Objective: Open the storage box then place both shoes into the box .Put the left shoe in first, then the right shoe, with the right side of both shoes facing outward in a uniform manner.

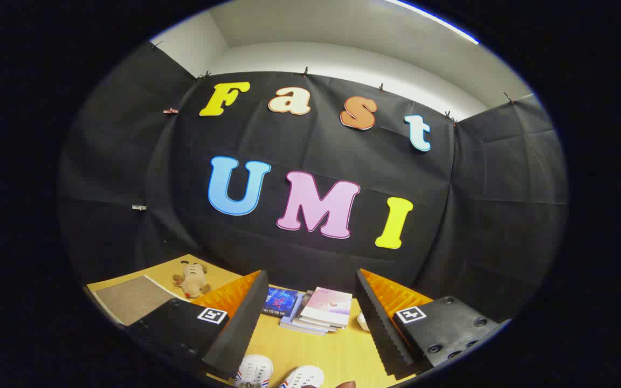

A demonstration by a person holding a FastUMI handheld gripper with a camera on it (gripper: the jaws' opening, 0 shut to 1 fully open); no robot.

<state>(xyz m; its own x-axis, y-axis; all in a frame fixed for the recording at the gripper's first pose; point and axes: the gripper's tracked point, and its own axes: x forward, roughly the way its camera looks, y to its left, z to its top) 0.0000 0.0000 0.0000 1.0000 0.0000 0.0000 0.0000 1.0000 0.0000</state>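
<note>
The gripper [310, 318] hangs above a wooden table [337, 353] with its two fingers spread wide and nothing held between them. Each finger [246, 318] shows as a thick ribbed wedge, and each carries a small square marker on its outer block. The camera tilts upward, so the booth's black cloth wall and a strip of white ceiling take up what lies far beyond the fingers.

Between the fingers and close under them, two white shoes [278, 373] sit side by side on the table, toes pointing away from the gripper; only their front parts with lace eyelets can be seen. The one nearer the left finger shows red and blue stripes on its side, and the other one shows a bit of the same trim. They lie close together, though whether they touch cannot be told. Neither finger is in contact with them.

Farther ahead, in the gap between the fingertips, a stack of books [321, 310] lies flat on the table, the top one with a pale pink cover. Just beside it toward the left finger lies a dark blue book [281, 299], partly tucked behind that fingertip. A small white object [363, 321] peeks out by the inner edge of the right finger; what it is cannot be made out.

Out past the left finger, a plush dog [192, 279] lies on the table, and near it a flat grey-brown mat [130, 299] rests on the tabletop.
</note>
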